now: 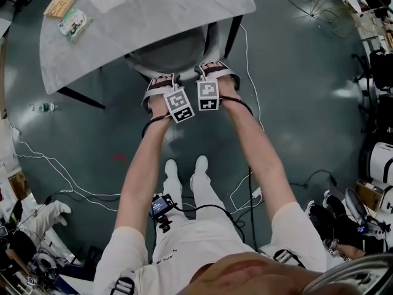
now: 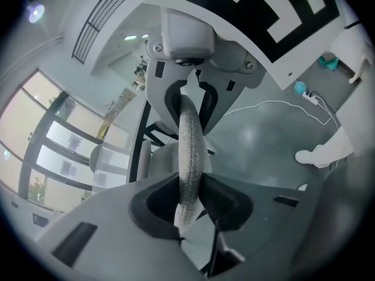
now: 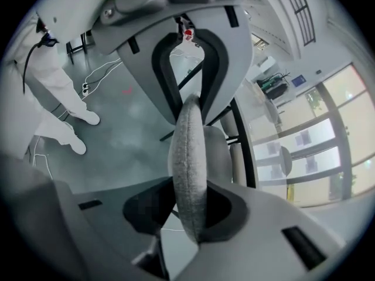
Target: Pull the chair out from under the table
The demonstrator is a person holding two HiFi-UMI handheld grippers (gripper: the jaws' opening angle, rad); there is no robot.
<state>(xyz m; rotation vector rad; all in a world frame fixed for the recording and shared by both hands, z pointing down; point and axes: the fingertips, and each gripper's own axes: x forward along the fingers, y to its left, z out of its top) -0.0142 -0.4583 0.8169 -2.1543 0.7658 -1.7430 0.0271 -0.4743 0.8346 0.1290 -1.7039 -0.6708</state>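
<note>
A grey padded chair [image 1: 175,53] is tucked under the pale table [image 1: 141,14], and only its backrest and part of the seat show. Both grippers sit side by side on the backrest's top edge. My left gripper [image 1: 161,83] is shut on the backrest's grey fabric rim [image 2: 190,151], which runs between its jaws [image 2: 188,201]. My right gripper [image 1: 215,71] is shut on the same rim [image 3: 188,157], and the padding fills the gap between its jaws [image 3: 190,212]. Each gripper view shows the other gripper clamped further along the edge.
Black table legs [image 1: 232,34] stand on either side of the chair. A book [image 1: 60,5] and a packet [image 1: 75,23] lie on the table's far left. A bottle [image 1: 44,107] and white cables [image 1: 61,177] lie on the floor at left. The person's feet [image 1: 184,168] stand behind the chair.
</note>
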